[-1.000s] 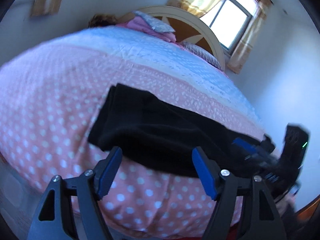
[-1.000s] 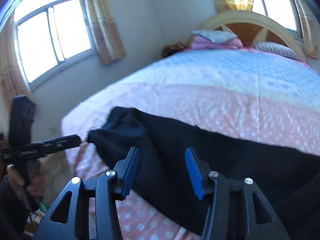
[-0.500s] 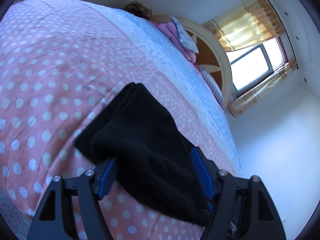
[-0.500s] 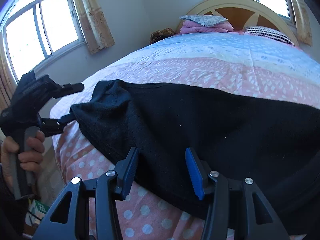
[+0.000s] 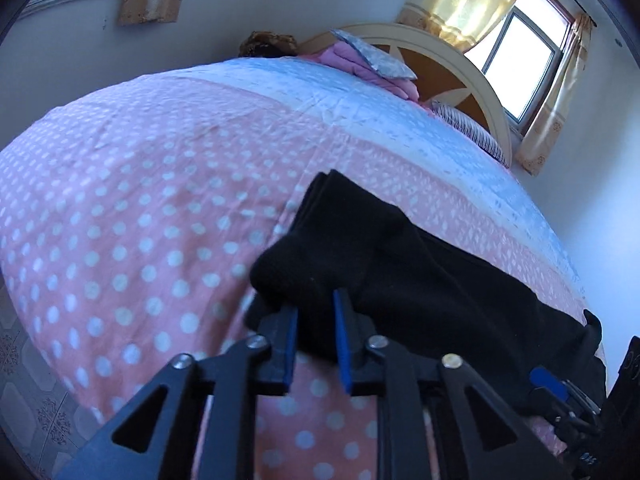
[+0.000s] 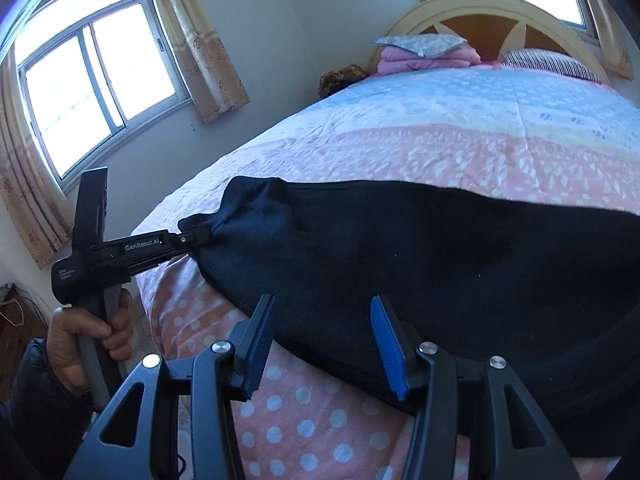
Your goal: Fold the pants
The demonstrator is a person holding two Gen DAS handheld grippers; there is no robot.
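Black pants lie stretched across the near edge of the pink dotted bedspread. My left gripper has its jaws closing on the bunched left end of the pants, with the fabric between the blue pads. In the right wrist view the left gripper pinches that end, and the cloth puckers at its tip. My right gripper stands open over the near hem further right, its pads not pressing the cloth. Only part of the right gripper shows at the left wrist view's lower right corner.
A person's hand holds the left gripper's handle beside the bed. Folded pink bedding and a striped pillow lie at the cream headboard. Windows with curtains line the walls. Tiled floor lies below the bed's corner.
The left gripper's jaws have narrowed from wide apart onto the pants' left end, which now bunches between them. The right gripper has sunk a little toward the hem, jaws unchanged.
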